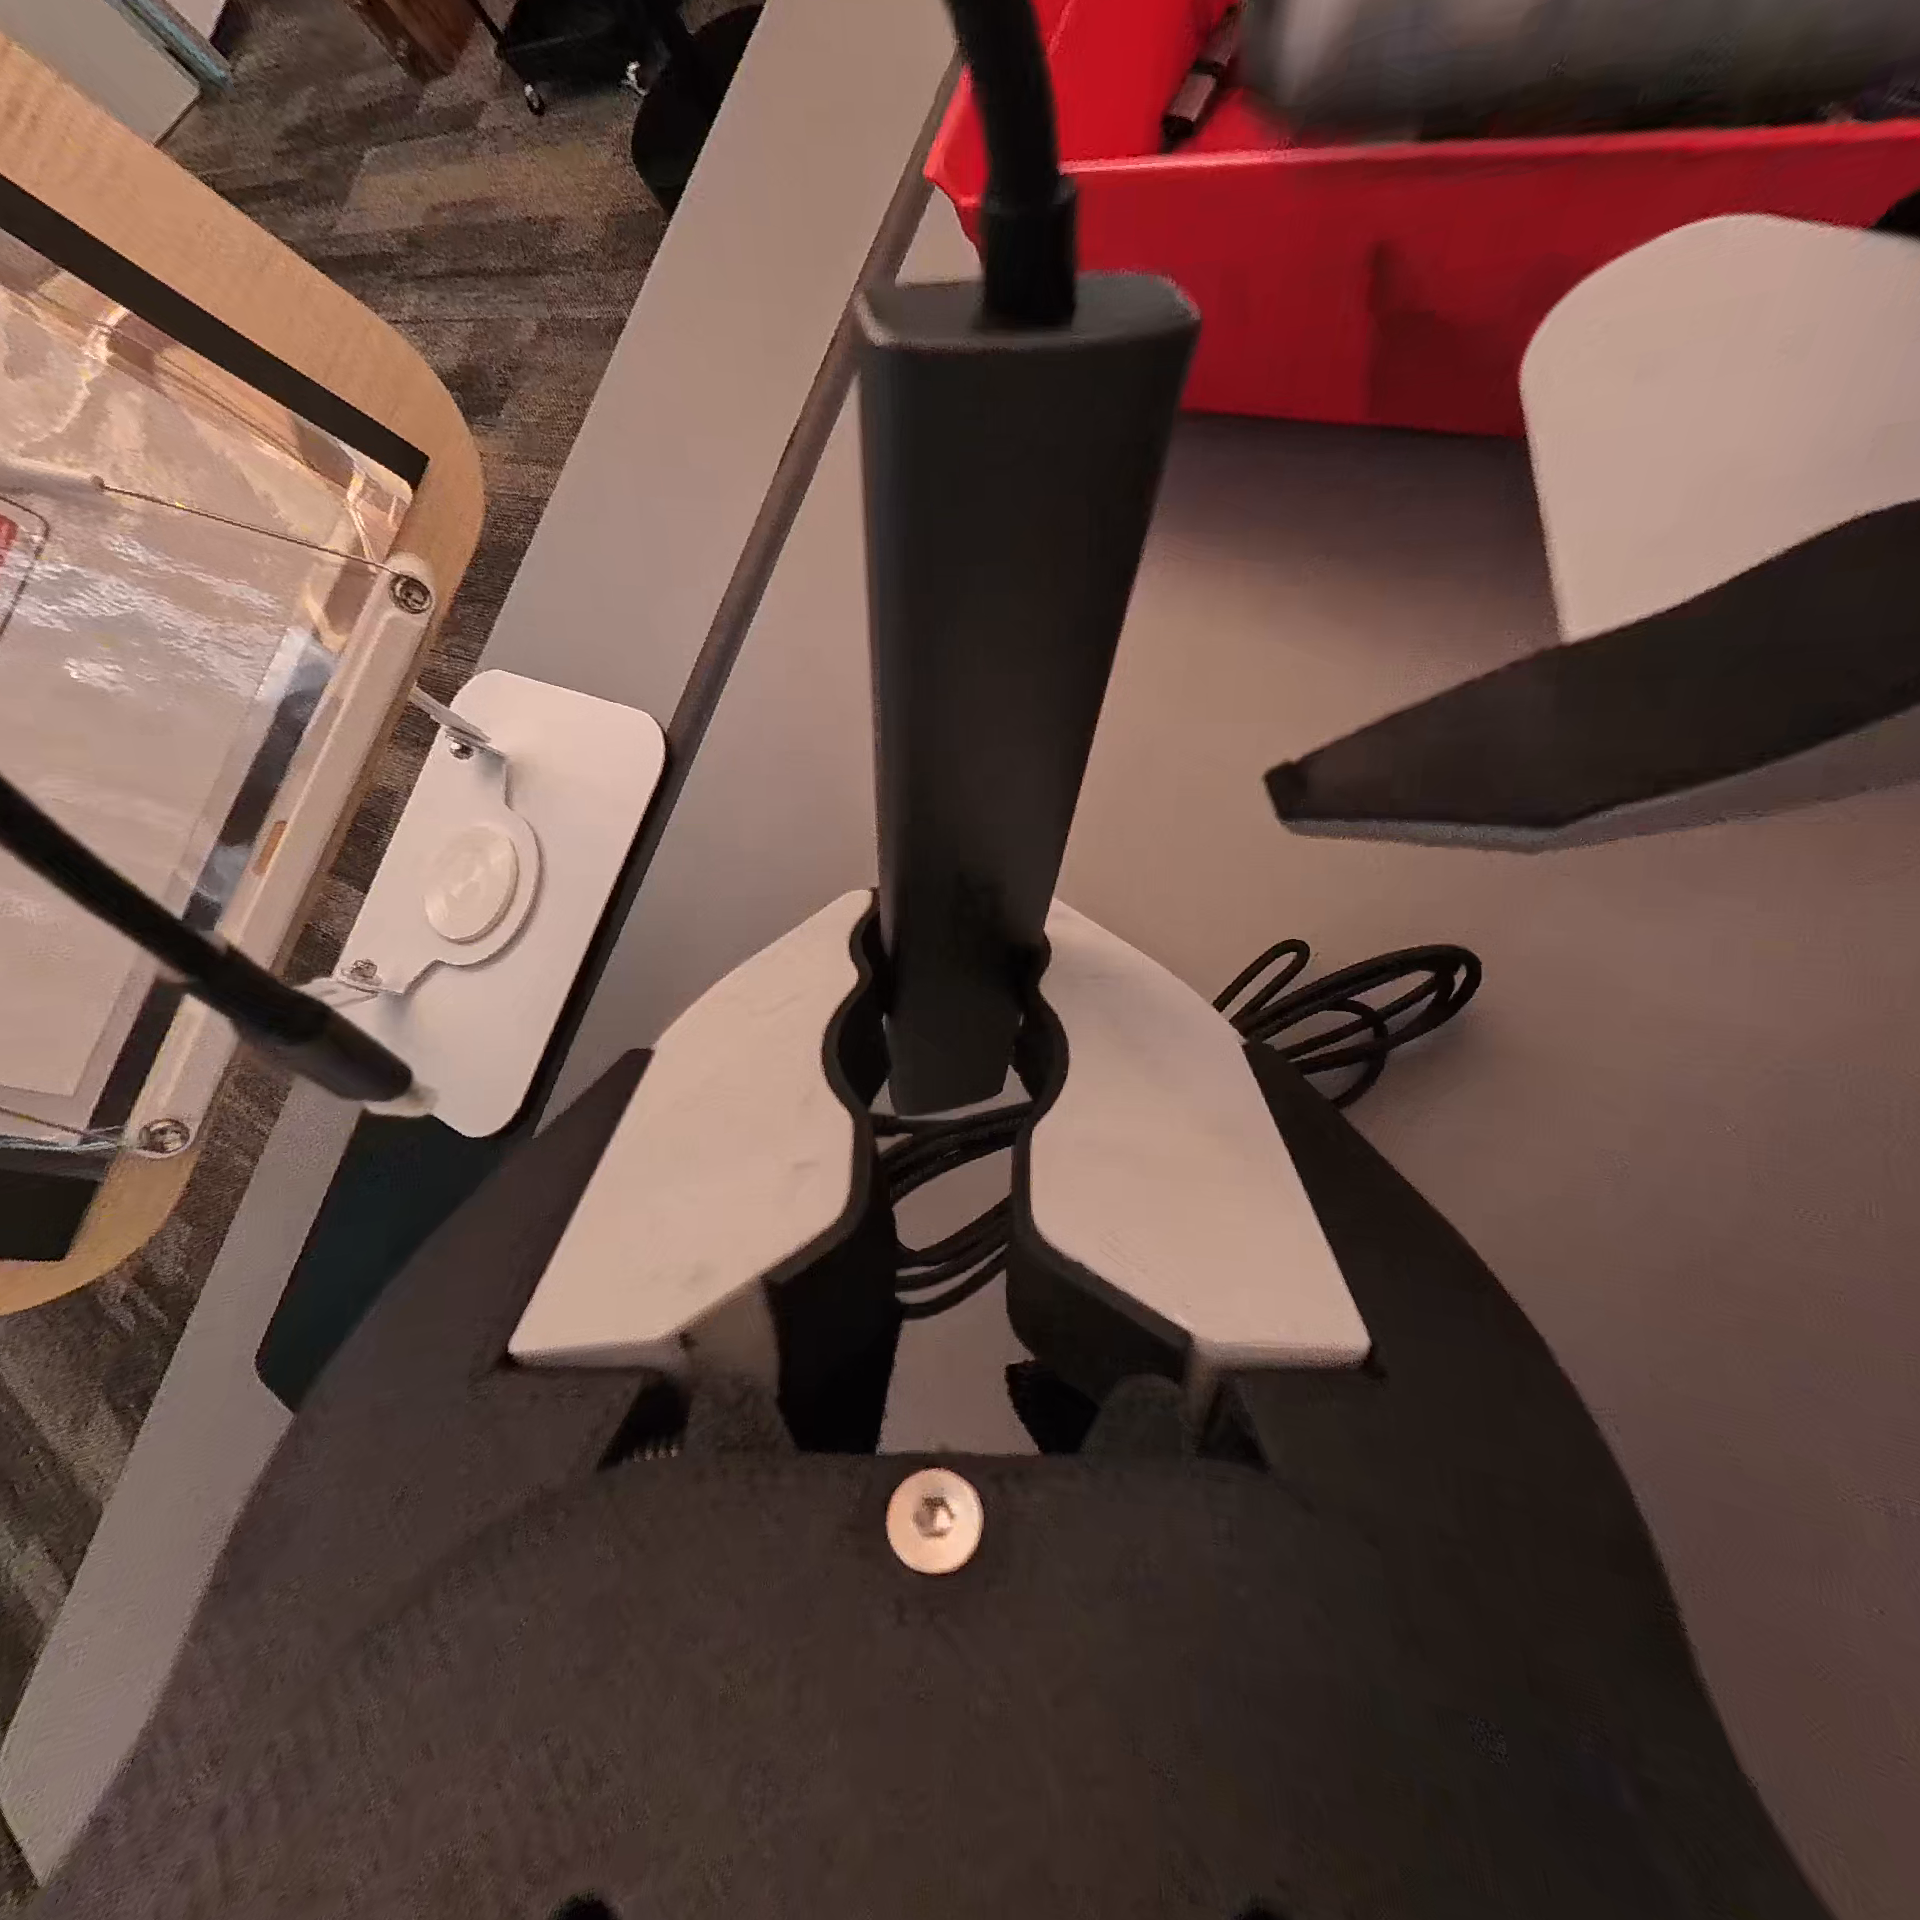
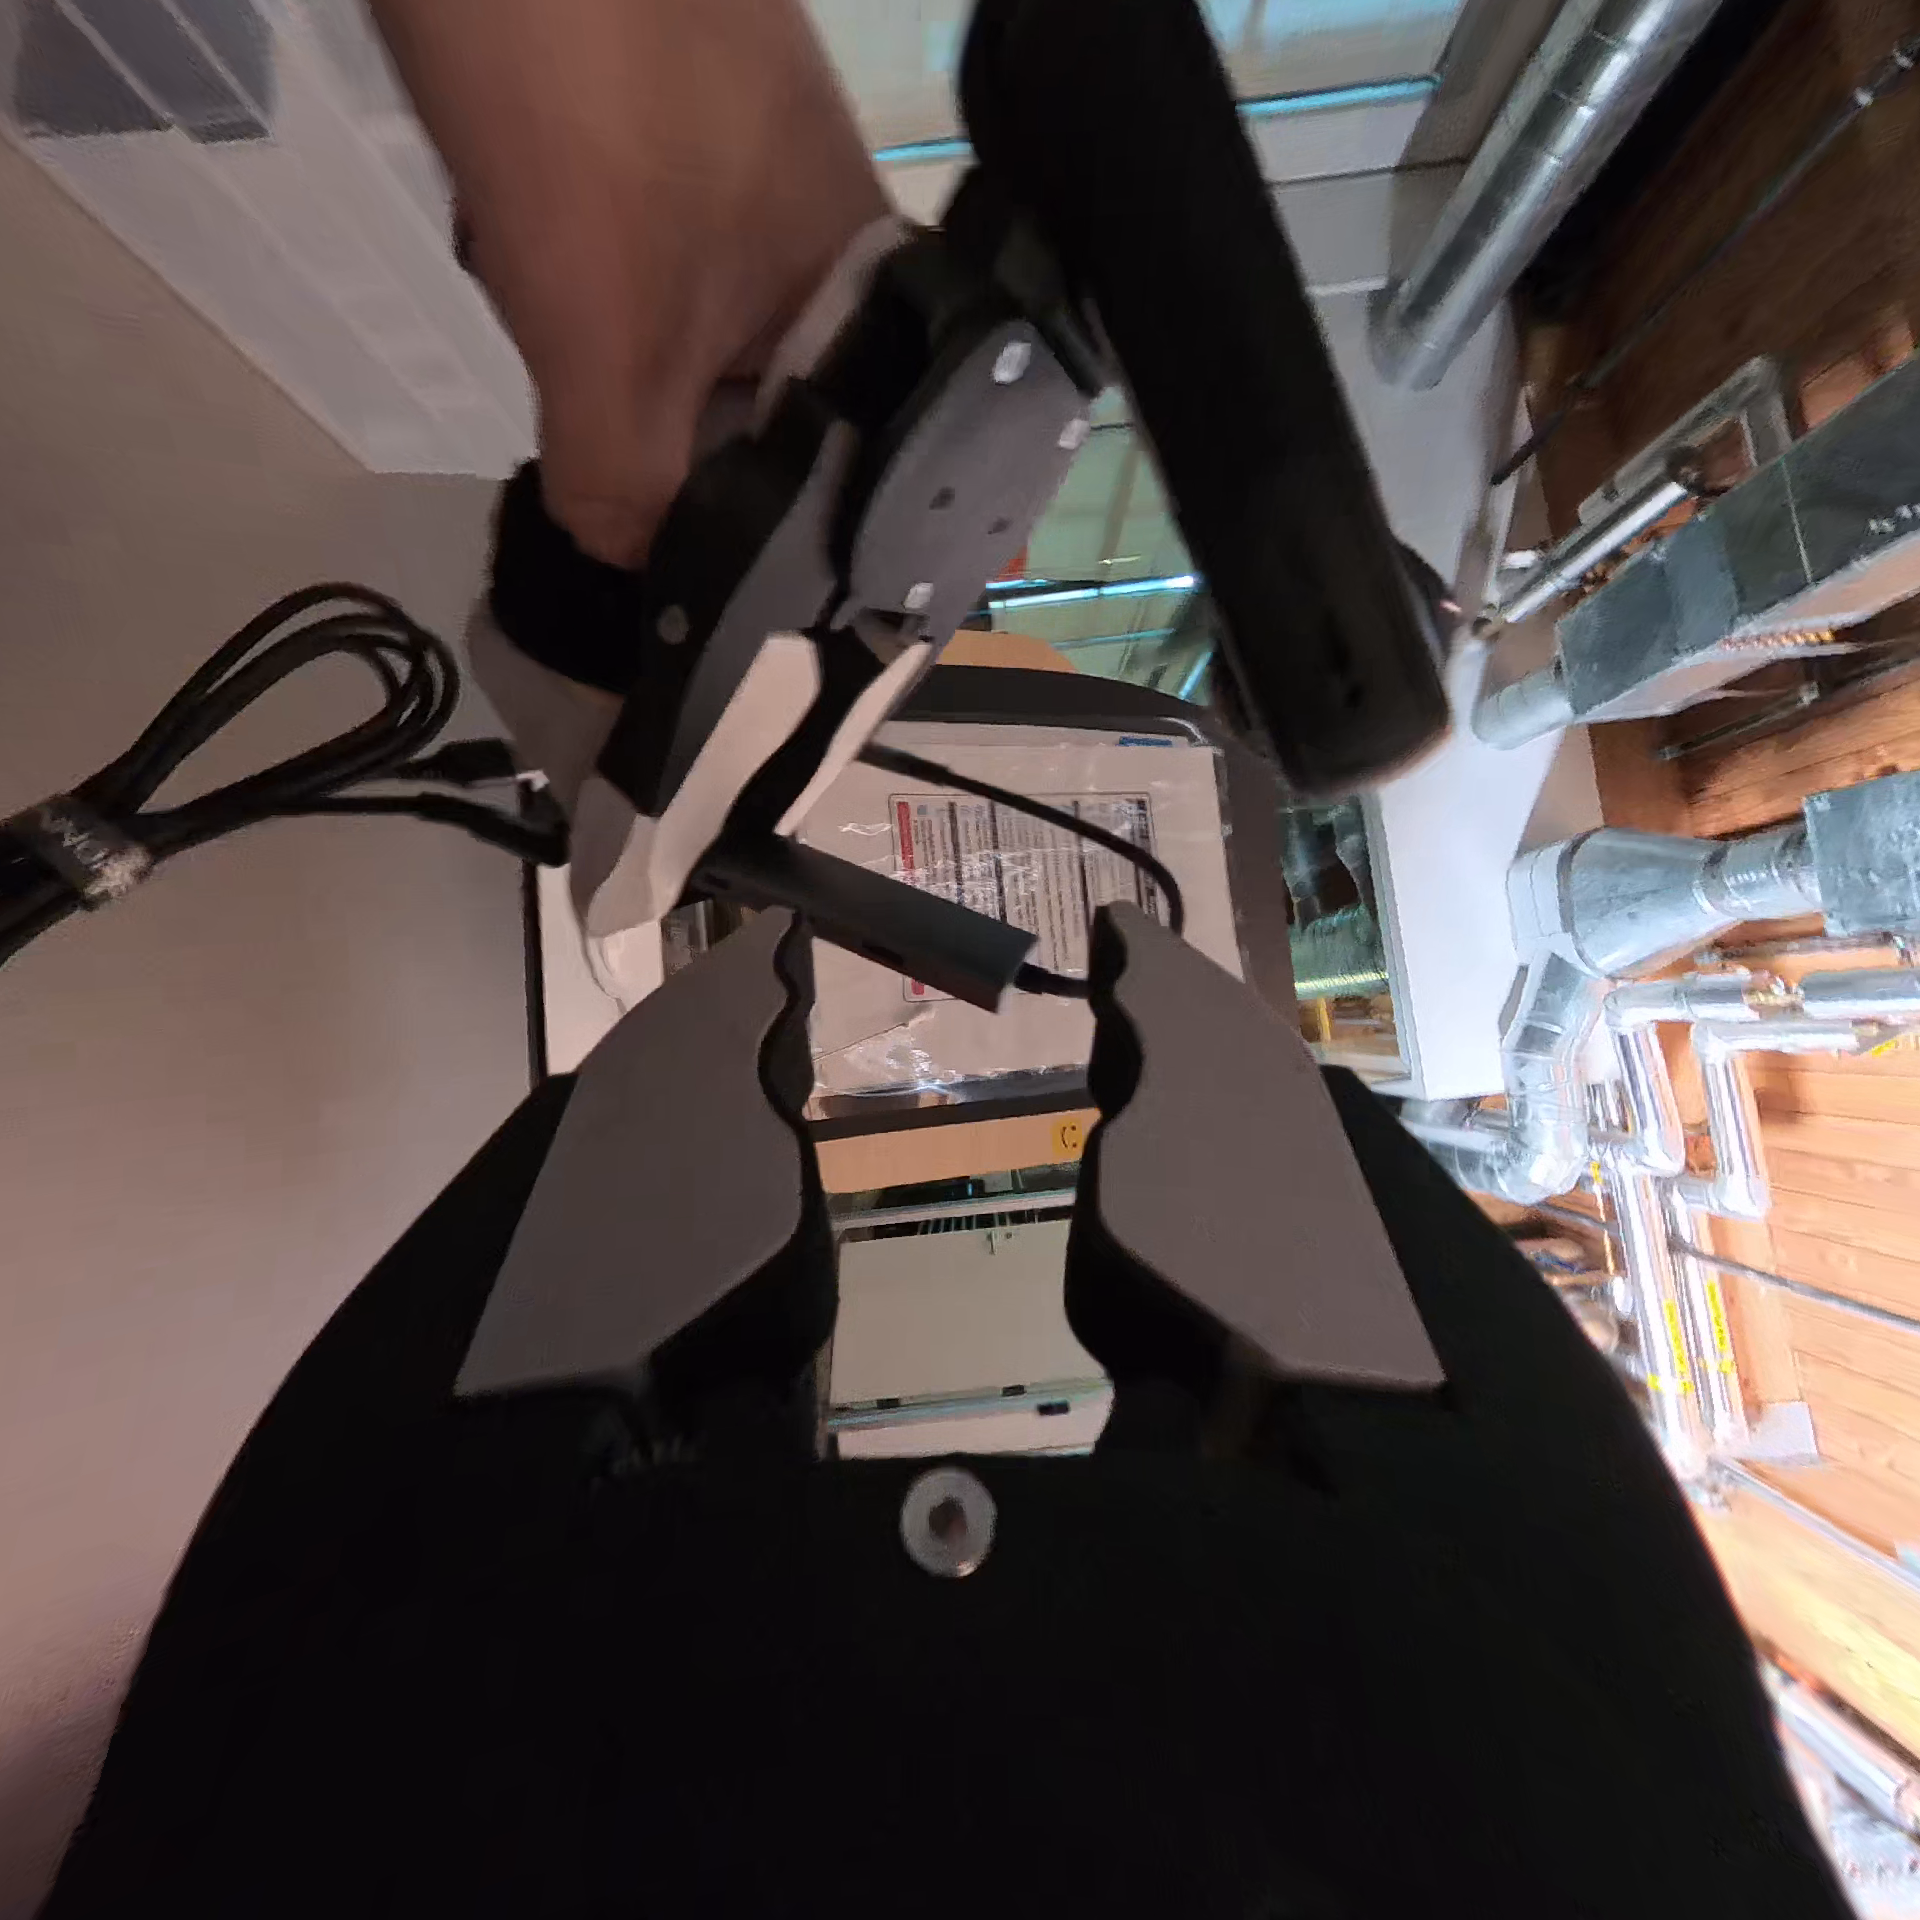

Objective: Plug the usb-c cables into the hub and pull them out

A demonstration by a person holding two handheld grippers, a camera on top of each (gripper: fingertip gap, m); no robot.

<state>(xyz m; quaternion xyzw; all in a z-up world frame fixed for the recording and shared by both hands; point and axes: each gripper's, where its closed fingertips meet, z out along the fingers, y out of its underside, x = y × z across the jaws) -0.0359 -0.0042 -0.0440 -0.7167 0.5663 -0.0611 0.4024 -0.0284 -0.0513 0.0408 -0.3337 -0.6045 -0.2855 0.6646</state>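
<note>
Spreading under everything in the left wrist view was the grey matte tabletop (image 1: 1558,1299), with a red plastic bin (image 1: 1455,281) at its far side and a white cylinder (image 1: 1704,416) to the right. The left gripper (image 1: 951,1023), black-bodied with pale finger faces, had its jaws clamped on the near end of the long dark-grey hub (image 1: 997,644), which stood away from the camera, its own thick black lead (image 1: 1018,156) leaving the far end. The right gripper (image 2: 940,997), dark-fingered, had its jaws apart and held nothing; in its own view it faced the hub (image 2: 883,914) from just beside it, and in the left view one of its fingers (image 1: 1558,758) reached in from the right.

A bundle of black braided usb-c cables (image 1: 1351,997) lay coiled on the tabletop behind the left gripper, and in the right wrist view the bundle (image 2: 291,717) was tied by a strap at the left. A separate black plug (image 1: 343,1060) hung at the left, off the table edge; which cable it belonged to I could not tell.

No usb-c plug appeared seated in the hub's side ports, though blur made this uncertain. By my judgement the task stood early, or between rounds: the hub was secured, and a cable had yet to be picked up, plugged in and pulled out.
</note>
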